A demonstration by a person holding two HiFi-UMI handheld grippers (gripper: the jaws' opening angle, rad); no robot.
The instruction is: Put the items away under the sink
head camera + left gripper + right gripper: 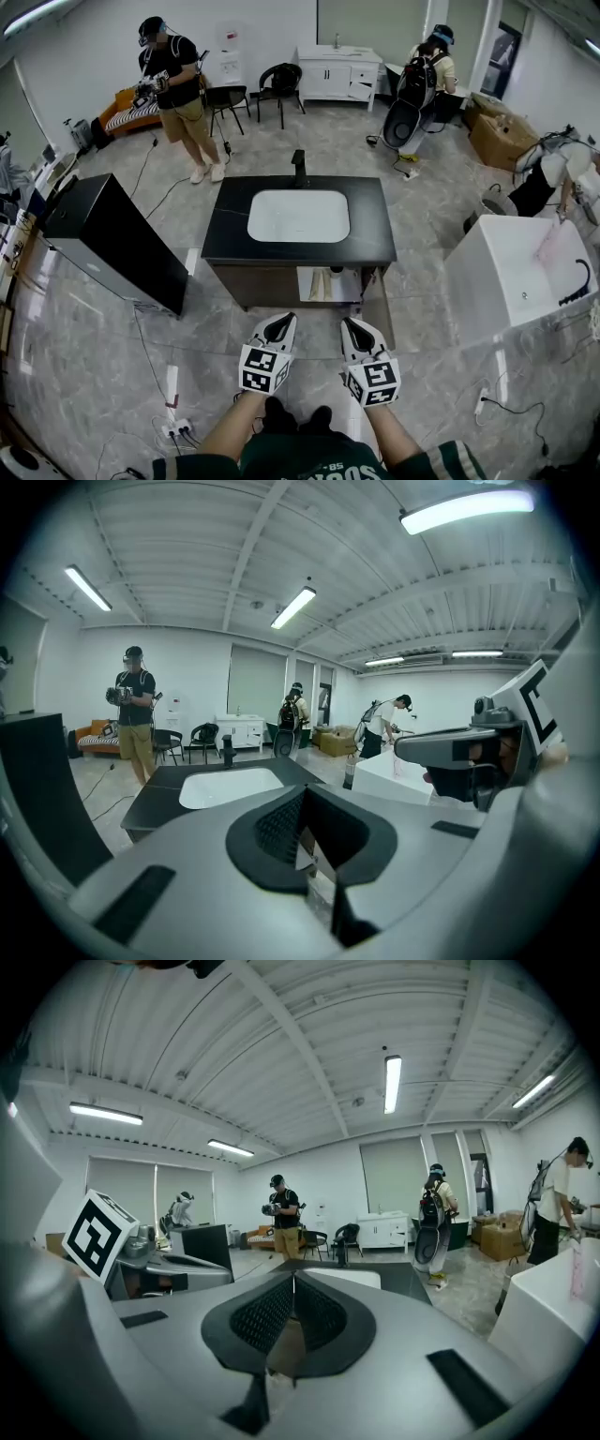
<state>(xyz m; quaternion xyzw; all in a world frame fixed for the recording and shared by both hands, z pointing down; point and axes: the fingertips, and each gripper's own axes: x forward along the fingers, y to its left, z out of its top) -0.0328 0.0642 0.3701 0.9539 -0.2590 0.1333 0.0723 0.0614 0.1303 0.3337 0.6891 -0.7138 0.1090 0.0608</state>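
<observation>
Presently, entries as found:

- **Left tool** [279,324]: jaws together and empty. Its own view shows the pads [279,825] meeting at the tip. It is held low before the person, nose toward the cabinet [267,283].
- **Right tool** [353,327]: jaws likewise closed on nothing, pads [267,1316] meeting at the tip. It sits beside the left tool at the same height. Judged a rest pose, since neither tool carries or reaches.
- **Sink** [298,216]: white basin set in a black worktop [232,214], with a faucet [298,167] at the far edge. No goods lie on the worktop.
- **Cabinet**: under the sink, with its door [380,314] swung out on the person's right, so the compartment is exposed.
- **Items** [335,279]: pale goods stand inside the open compartment, one of them upright and bottle-like. They are too small to identify further. They are judged already stowed, which would account for the empty tools.
- **Status**: putting-away looks complete or nearly so. The door is not yet closed, and closing it would be the likely remaining move.
- **Surroundings**: a black box [112,246] stands left of the unit and a white tub [502,272] stands right. Both are apart from it and not involved.
</observation>
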